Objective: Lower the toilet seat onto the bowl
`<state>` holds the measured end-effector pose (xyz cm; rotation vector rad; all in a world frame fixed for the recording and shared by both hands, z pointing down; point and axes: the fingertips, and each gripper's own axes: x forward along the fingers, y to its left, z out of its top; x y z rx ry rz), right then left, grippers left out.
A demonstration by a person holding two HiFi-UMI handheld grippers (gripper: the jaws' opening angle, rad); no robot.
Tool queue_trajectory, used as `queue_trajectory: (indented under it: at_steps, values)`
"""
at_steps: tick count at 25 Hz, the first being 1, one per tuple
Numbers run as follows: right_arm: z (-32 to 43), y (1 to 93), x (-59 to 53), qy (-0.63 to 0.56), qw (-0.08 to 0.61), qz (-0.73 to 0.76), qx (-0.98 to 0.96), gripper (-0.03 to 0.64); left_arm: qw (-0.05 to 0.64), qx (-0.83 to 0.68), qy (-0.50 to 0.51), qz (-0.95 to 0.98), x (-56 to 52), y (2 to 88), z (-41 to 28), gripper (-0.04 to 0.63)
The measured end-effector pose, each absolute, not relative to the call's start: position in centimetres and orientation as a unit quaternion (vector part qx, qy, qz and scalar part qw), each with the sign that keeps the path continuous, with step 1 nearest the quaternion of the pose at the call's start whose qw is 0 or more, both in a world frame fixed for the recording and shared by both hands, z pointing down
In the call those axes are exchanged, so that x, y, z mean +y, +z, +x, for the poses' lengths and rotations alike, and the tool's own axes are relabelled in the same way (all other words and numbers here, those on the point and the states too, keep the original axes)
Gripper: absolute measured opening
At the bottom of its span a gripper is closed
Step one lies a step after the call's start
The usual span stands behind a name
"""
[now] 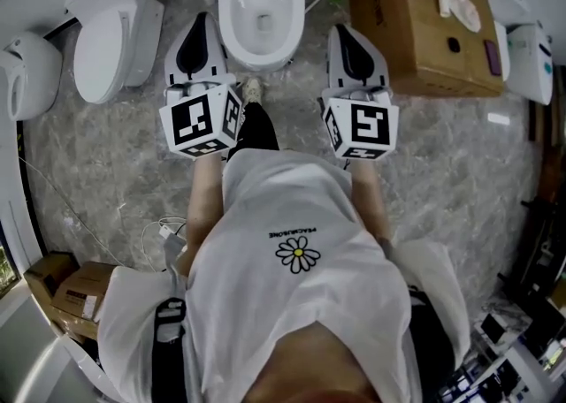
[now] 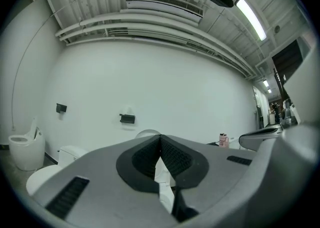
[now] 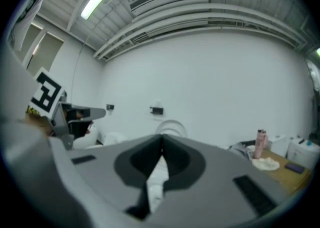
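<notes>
Marble flooring surrounded the toilet bowl (image 1: 261, 17), flanked by your left claw (image 1: 200, 23) and right claw (image 1: 341, 34), both clenched empty; you would have done best tipping the raised seat (image 3: 170, 126) forward gently.

Head view: looks steeply down from above the person's shoulders, facing far, with the toilet (image 1: 260, 12) at the far middle and the floor (image 1: 106, 163) all around.

Left gripper view: rides low on the left gripper (image 2: 160, 138), near the toilet on its left, and looks level along the jaws at the far wall (image 2: 150, 82).

Right gripper view: rides likewise on the right gripper (image 3: 161, 138), right of the toilet.

Shared by both gripper views: that wall, its black fixture (image 2: 127, 118), a pink bottle (image 2: 223, 140).
</notes>
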<state>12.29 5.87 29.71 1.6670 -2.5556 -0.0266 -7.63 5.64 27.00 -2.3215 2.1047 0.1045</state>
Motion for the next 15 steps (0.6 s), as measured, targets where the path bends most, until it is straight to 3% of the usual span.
queue_trajectory:
  at_steps: [15]
  values:
    - [5.3, 28.0, -12.2, -0.005, 0.054, 0.571, -0.819, 0.031, -0.016, 0.65, 0.035, -0.759, -12.5, 26.3, -14.6, 0.02]
